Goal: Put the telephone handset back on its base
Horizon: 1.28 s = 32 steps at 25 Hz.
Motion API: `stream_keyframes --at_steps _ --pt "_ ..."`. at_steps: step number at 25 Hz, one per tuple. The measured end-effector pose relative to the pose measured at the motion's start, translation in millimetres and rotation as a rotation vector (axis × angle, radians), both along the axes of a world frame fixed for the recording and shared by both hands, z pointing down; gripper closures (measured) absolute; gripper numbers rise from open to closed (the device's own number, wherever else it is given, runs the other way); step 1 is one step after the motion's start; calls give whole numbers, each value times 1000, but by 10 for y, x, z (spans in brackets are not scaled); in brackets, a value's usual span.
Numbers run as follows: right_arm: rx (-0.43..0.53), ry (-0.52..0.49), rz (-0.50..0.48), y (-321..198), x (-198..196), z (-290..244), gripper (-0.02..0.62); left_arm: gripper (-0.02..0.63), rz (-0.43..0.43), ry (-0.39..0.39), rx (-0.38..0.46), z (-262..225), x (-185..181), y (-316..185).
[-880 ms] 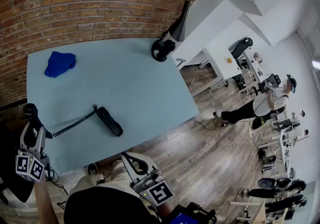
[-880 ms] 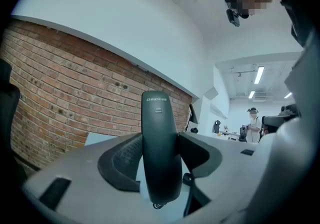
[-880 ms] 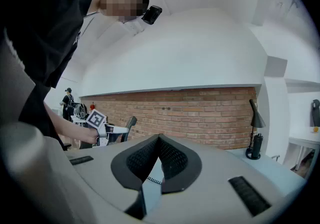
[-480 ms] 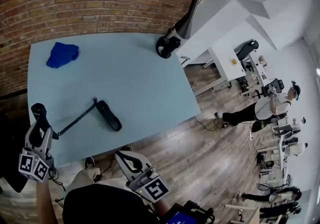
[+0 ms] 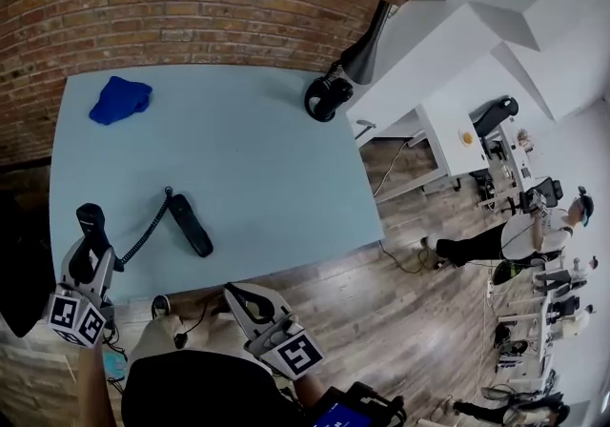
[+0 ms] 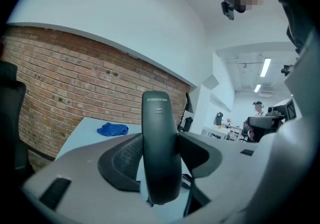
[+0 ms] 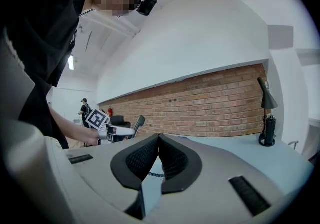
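My left gripper (image 5: 89,252) is shut on the black telephone handset (image 5: 91,222) and holds it upright over the table's near left edge. In the left gripper view the handset (image 6: 160,143) stands between both pads. A coiled cord (image 5: 143,236) runs from it to the slim black phone base (image 5: 191,225), which lies on the light blue table (image 5: 257,158) a short way to the right. My right gripper (image 5: 240,295) hovers off the table's front edge. Its jaws (image 7: 159,140) are shut with nothing between them.
A crumpled blue cloth (image 5: 120,99) lies at the table's far left. A black desk lamp (image 5: 334,91) stands at the far right corner. A brick wall backs the table. Wooden floor, white desks and people are off to the right.
My left gripper has carried the handset to the right, closer to the base, and the cord has bunched up. The right gripper has hardly moved.
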State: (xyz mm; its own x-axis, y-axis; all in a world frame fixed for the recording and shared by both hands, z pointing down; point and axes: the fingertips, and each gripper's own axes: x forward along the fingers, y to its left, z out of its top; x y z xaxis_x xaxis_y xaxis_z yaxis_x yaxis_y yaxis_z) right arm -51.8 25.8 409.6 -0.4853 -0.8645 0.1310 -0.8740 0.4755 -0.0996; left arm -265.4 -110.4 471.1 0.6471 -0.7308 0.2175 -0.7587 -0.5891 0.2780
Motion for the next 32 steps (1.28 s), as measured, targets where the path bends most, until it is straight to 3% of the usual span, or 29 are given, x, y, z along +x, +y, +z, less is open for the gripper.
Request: stream_keyframes --at_steps 8,18,26,32 --pt "-16 -78 -86 50 836 67 575 353 -140 -41 -57 72 489 334" --pt "-96 -93 -194 234 1556 332 575 354 -306 -17 -146 553 1039 833" --pt "-95 -83 -217 290 1782 435 575 357 -347 -4 -240 943 1306 1081" --pt "-73 -95 -176 317 1975 409 575 357 -412 36 -284 937 1250 749"
